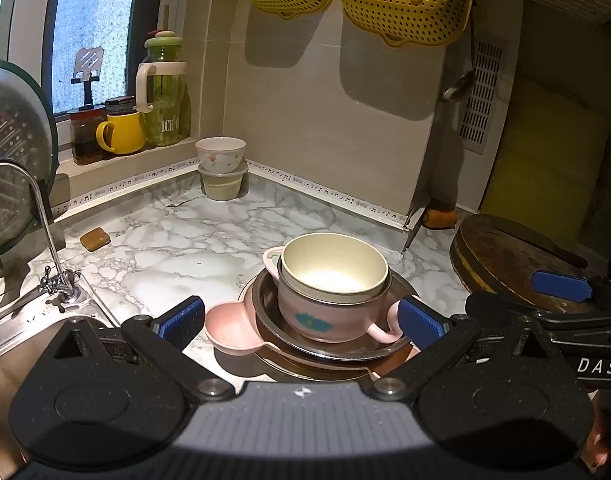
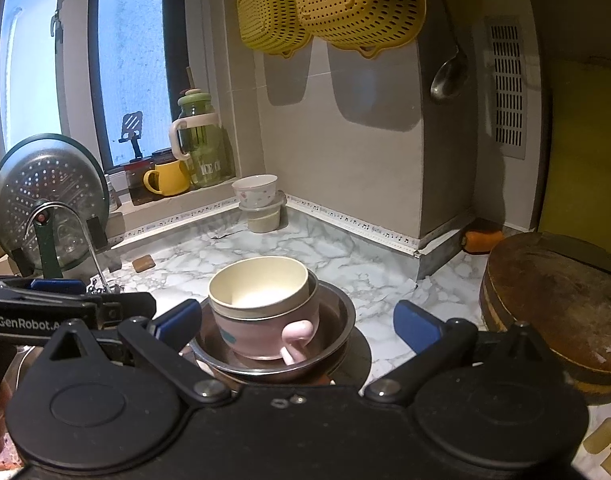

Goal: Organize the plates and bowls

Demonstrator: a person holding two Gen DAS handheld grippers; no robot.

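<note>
Near the surface's front edge: left gripper (image 1: 301, 320), jaws wide apart, holding nothing; cream bowl (image 1: 333, 270) nested in pink handled cup (image 1: 325, 316) inside steel dish (image 1: 329, 344). Right gripper (image 2: 297, 326), jaws likewise spread and empty, flanks the same stack.

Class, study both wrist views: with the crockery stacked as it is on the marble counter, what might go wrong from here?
1. The cream bowl sits tilted inside the pink handled cup, so a nudge could tip it out.
2. Both stand in the steel dish, a tall stack that may topple if lifted whole.
3. The open left gripper and open right gripper could knock against each other or the cup's handle.
</note>
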